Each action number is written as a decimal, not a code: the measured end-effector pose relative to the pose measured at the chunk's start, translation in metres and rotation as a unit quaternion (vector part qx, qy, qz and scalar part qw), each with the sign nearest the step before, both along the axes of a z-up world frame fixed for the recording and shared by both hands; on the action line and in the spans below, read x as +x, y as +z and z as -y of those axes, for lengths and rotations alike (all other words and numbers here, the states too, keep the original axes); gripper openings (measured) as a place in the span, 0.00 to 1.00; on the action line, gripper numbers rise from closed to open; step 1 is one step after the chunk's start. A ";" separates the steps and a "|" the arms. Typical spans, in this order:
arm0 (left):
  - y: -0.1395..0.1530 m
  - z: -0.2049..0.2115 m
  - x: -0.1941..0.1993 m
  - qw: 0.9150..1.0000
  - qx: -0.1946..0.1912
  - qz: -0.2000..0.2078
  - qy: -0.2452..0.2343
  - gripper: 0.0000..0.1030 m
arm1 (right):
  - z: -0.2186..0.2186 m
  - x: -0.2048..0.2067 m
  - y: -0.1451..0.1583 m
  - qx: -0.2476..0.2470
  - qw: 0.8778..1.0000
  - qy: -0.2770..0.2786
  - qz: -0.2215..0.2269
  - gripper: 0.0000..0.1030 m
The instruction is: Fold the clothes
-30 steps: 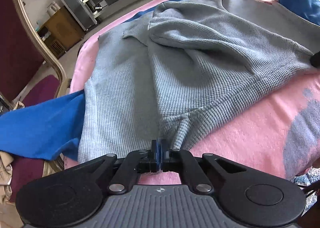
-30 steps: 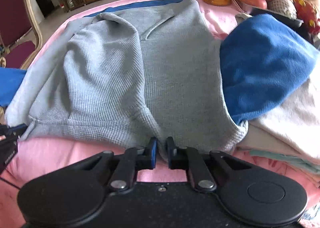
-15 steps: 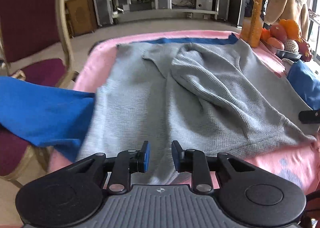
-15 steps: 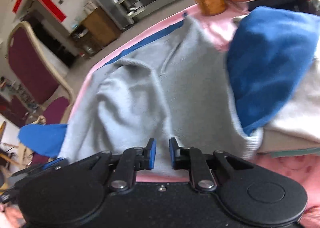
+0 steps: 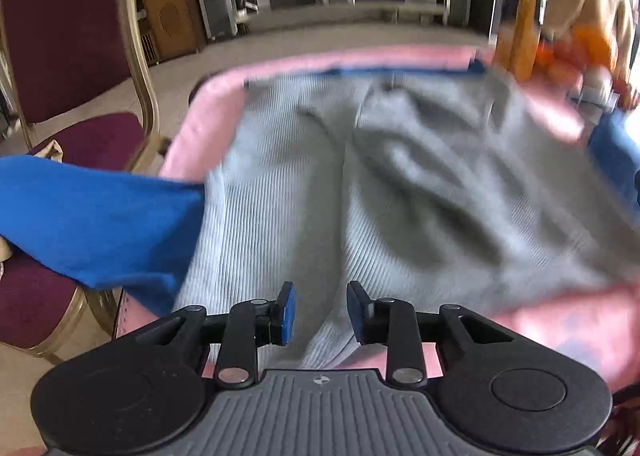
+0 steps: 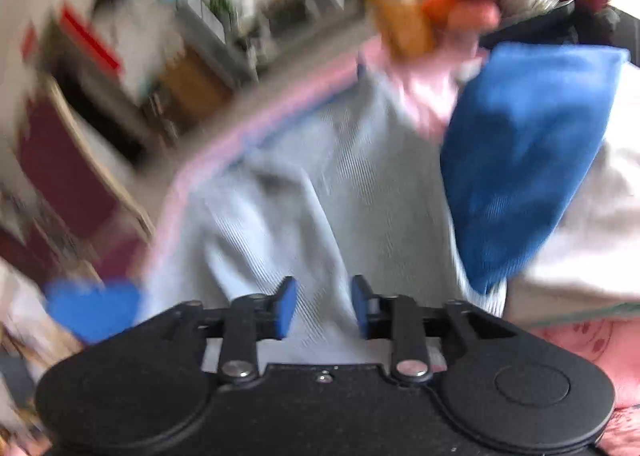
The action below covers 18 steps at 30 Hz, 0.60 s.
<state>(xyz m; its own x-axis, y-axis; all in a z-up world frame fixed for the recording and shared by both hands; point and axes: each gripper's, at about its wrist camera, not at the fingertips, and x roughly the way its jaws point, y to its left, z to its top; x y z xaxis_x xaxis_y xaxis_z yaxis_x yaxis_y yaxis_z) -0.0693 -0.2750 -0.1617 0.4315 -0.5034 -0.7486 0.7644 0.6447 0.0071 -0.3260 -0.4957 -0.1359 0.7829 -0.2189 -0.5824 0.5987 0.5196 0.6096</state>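
Both hand-held grippers, left (image 5: 318, 310) and right (image 6: 324, 306), jaws opening and pinching nothing, hover over the near hem of the grey sweater (image 5: 400, 183) lying spread on the pink-covered worktop (image 5: 200, 127).

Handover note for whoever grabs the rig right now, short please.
Left hand-held gripper: jaws opening, nothing between the pads.
Right hand-held gripper: jaws opening, also empty.
Grey sweater lies on the pink blanket, one side already folded over the middle.
Blue garment hangs over the chair at left; another blue garment sits on the pile at right.
Left: finish folding the sweater; the blue pieces look unfolded.
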 end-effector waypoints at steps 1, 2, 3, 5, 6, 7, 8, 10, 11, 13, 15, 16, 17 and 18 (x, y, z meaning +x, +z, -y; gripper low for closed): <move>0.011 0.001 0.001 1.000 -0.014 -0.005 0.003 0.29 | 0.008 -0.011 0.013 0.005 0.999 -0.021 0.032 0.34; 0.022 0.003 0.002 1.000 -0.027 -0.011 0.007 0.29 | 0.019 -0.023 0.024 0.008 0.997 -0.045 0.060 0.36; 0.033 0.007 0.003 0.999 -0.041 -0.016 0.009 0.29 | 0.030 -0.033 0.034 0.009 0.994 -0.065 0.082 0.38; 0.051 0.020 0.003 0.998 -0.059 -0.025 0.008 0.29 | 0.053 -0.052 0.051 0.010 0.988 -0.099 0.115 0.39; 0.059 0.027 0.003 0.997 -0.065 -0.028 0.008 0.29 | 0.064 -0.060 0.058 0.010 0.985 -0.114 0.126 0.40; 0.064 0.037 0.002 0.997 -0.067 -0.030 0.008 0.29 | 0.076 -0.067 0.062 0.011 0.983 -0.128 0.130 0.40; 0.067 0.048 0.000 0.997 -0.068 -0.030 0.008 0.29 | 0.087 -0.074 0.064 0.011 0.981 -0.143 0.132 0.40; 0.073 0.070 -0.002 0.997 -0.069 -0.031 0.007 0.29 | 0.108 -0.088 0.064 0.012 0.976 -0.175 0.132 0.40; 0.073 0.084 -0.005 0.997 -0.065 -0.031 0.002 0.29 | 0.119 -0.094 0.061 0.012 0.973 -0.190 0.132 0.40; 0.067 0.112 -0.012 0.998 -0.049 -0.031 -0.013 0.29 | 0.141 -0.102 0.050 0.015 0.967 -0.222 0.121 0.40; 0.061 0.140 -0.022 0.998 -0.034 -0.034 -0.034 0.29 | 0.165 -0.105 0.035 0.021 0.964 -0.245 0.101 0.40; 0.058 0.154 -0.030 0.998 -0.027 -0.038 -0.051 0.29 | 0.177 -0.106 0.028 0.024 0.962 -0.255 0.090 0.36; 0.054 0.167 -0.039 0.997 -0.020 -0.039 -0.071 0.29 | 0.188 -0.108 0.020 0.028 0.961 -0.264 0.079 0.31; 0.050 0.180 -0.049 0.995 -0.013 -0.039 -0.091 0.29 | 0.198 -0.110 0.012 0.034 0.960 -0.271 0.068 0.23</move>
